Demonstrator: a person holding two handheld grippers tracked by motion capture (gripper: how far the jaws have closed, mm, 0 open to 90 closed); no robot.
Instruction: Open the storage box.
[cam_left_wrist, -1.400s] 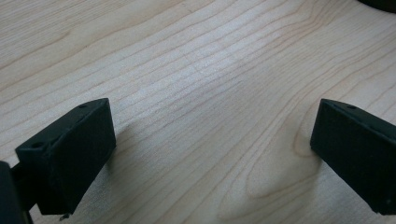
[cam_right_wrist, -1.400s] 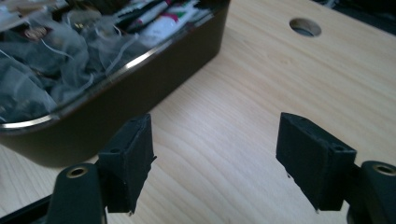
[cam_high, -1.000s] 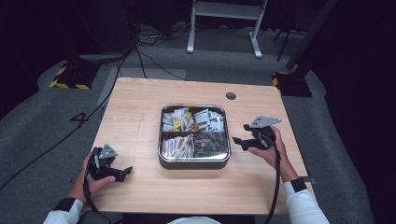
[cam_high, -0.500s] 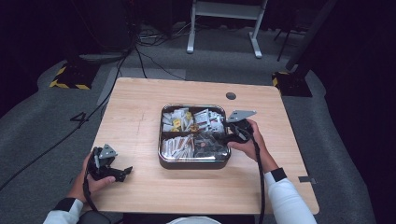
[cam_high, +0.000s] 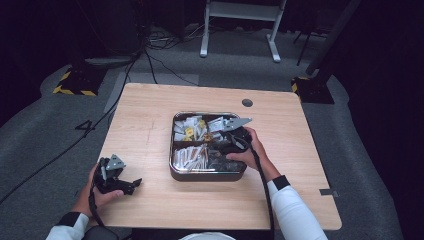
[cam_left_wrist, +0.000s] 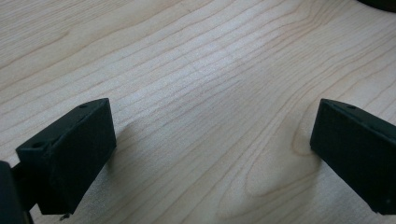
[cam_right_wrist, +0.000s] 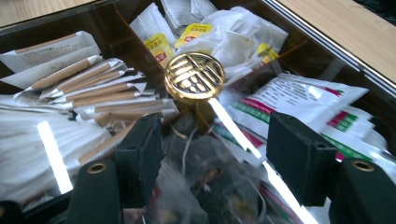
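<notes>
Where the high view looks down on the wooden table, a metal compartment tray sits at its centre, holding white sachets and brown-tipped sticks; the right gripper is over the tray's right half, held by the right hand, and the left gripper rests near the table's front left edge, well apart from the tray, in the left hand. Left gripper view: 2 black jaws stand spread wide over bare wood grain, nothing between them. Right gripper view: 2 black jaws, apart and just now closing, frame a round gold knob with an openwork emblem, standing upright on a glass lid at the meeting of the tray's dividers; the pads do not touch it. Contents seen through the lid: paper-wrapped sticks to the left, yellow-tagged tea bags beyond, green-and-red printed sachets to the right, dark loose packets nearest the jaws.
</notes>
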